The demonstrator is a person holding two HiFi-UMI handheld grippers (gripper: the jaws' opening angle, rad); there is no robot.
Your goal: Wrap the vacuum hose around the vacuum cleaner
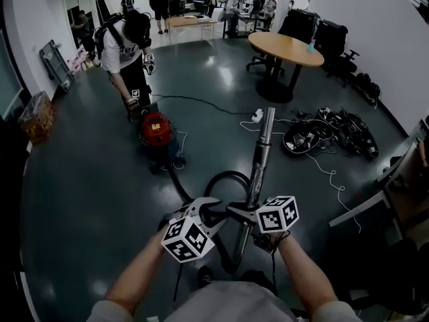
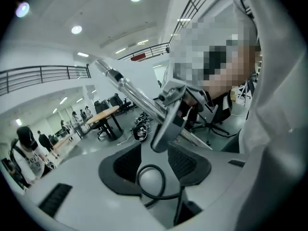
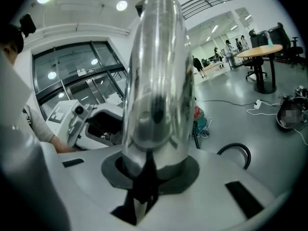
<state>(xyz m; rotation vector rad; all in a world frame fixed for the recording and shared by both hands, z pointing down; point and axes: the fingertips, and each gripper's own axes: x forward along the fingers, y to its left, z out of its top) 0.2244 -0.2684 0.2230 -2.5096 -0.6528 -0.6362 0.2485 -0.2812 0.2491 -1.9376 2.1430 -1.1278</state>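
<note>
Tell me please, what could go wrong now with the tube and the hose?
1. Only the right gripper clamps the long metal tube; it could tilt or slip.
2. The black hose trails over the floor to the red vacuum cleaner, where a person bends; pulling may tug it against them.

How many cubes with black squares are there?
2 up close: left cube low in the middle, right cube beside it, higher. The person far back may hold more; too small to tell.
</note>
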